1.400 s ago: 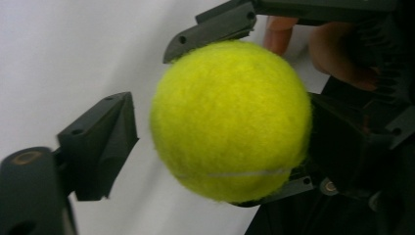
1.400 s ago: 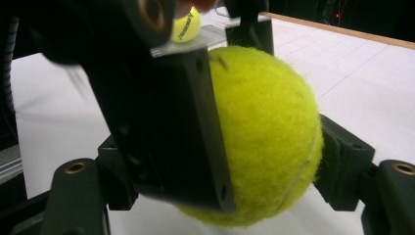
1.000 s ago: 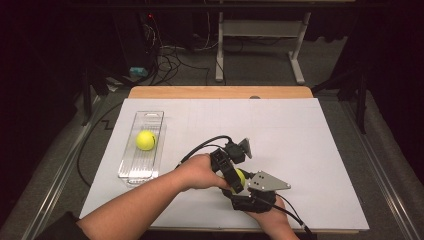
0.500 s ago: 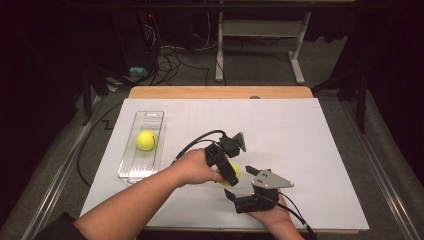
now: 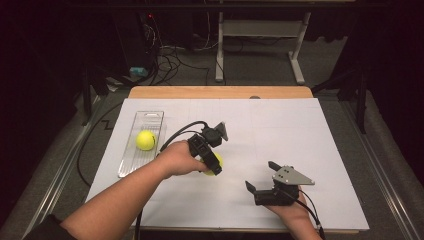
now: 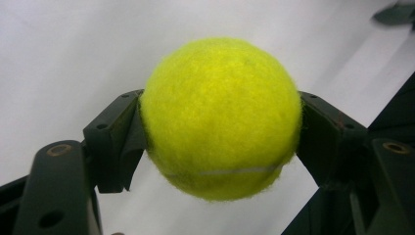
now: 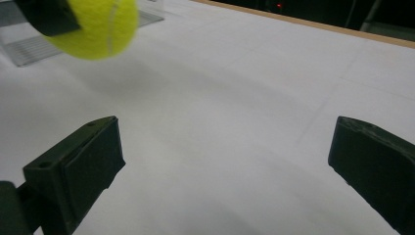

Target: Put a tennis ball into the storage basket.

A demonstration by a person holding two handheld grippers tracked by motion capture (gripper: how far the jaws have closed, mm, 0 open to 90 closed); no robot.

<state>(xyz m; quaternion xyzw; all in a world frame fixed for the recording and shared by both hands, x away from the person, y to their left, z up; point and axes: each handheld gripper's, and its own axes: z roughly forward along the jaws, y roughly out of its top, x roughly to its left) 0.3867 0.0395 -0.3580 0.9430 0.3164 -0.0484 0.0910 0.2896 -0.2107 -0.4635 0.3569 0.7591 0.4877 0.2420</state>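
Pinching fuzzy round tennis ball (image 6: 220, 117), left tongs (image 6: 220, 142).

Looks like lab or test room, not home. Dark walls, grey carpet floor (image 5: 350, 75). Wooden table (image 5: 220, 92) under white sheet (image 5: 300, 135). Cable tangle (image 5: 172, 55) on floor at far left, red indicator light (image 5: 150, 15) (some equipment there), metal desk frame (image 5: 260, 40) far behind.

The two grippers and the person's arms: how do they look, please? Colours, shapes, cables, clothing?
Both the left gripper and the right gripper are black, with two blocky jaws. A black cable trails from the left one. The right one carries a grey three-cornered plate. A dark sleeve shows low on the left arm.
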